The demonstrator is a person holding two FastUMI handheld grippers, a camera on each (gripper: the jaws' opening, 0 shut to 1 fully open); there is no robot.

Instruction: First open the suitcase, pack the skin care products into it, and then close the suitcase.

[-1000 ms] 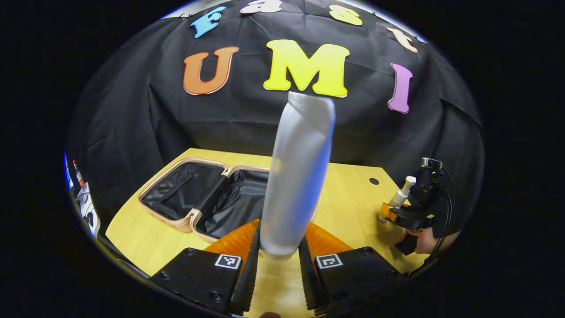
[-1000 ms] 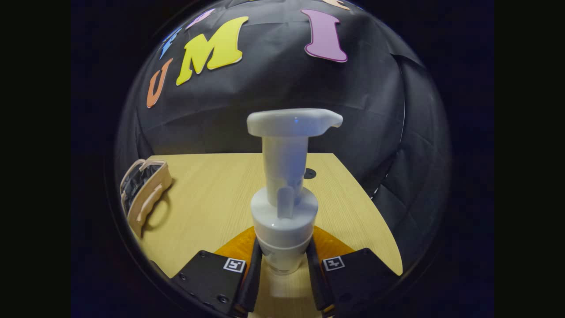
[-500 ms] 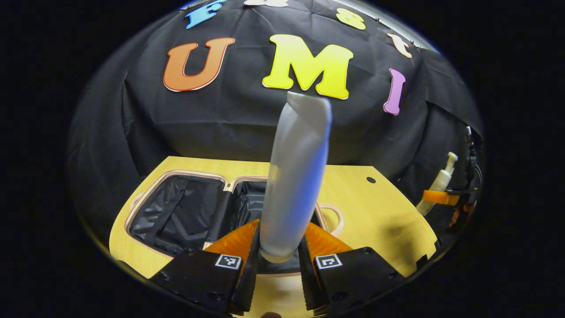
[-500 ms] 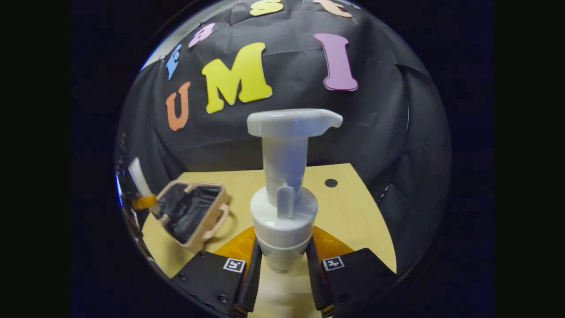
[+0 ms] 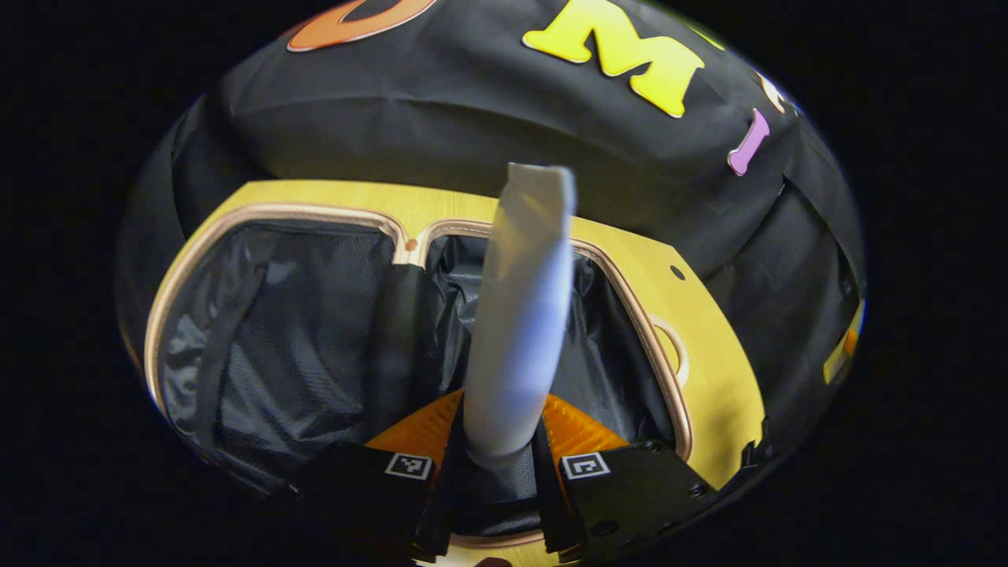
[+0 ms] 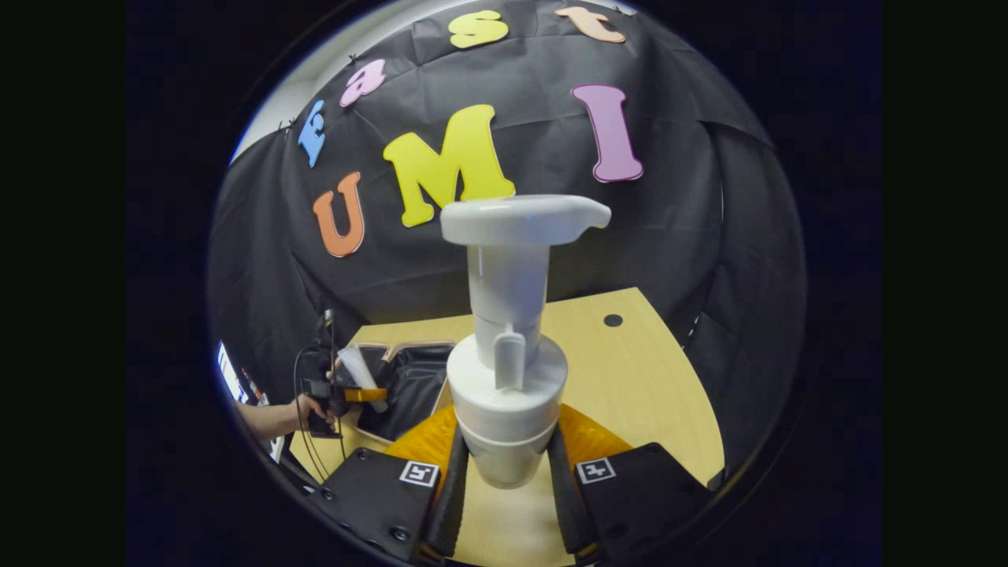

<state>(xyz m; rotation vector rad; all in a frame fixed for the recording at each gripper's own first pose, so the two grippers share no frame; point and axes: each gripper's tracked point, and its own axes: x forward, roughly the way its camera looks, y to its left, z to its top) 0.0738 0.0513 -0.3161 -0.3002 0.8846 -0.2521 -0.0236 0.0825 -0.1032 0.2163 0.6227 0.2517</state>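
Note:
The suitcase [image 5: 260, 216] lies open on the wooden table [image 5: 717, 354], pink-rimmed with black lining in both halves. My left gripper [image 5: 494, 465] is shut on a pale grey tube [image 5: 524, 307] and hovers tilted down over the right half of the case. In the right gripper view, my right gripper [image 6: 508, 480] is shut on a white pump bottle [image 6: 510, 315], held upright above the table [image 6: 630, 394]. That view also catches the left gripper [image 6: 358, 394], its tube [image 6: 358, 374] and the hand [image 6: 303, 409] holding it, over the suitcase [image 6: 409, 378] at the left.
A small round hole [image 6: 613, 320] marks the table's far right part. The table's right edge [image 5: 756, 425] runs close to the suitcase handle [image 5: 669, 350]. Black cloth walls close in behind and to the right.
My left gripper has moved forward and tipped down, so the tube now hangs over the open suitcase. My right gripper has turned left with the pump bottle, bringing the suitcase toward the middle.

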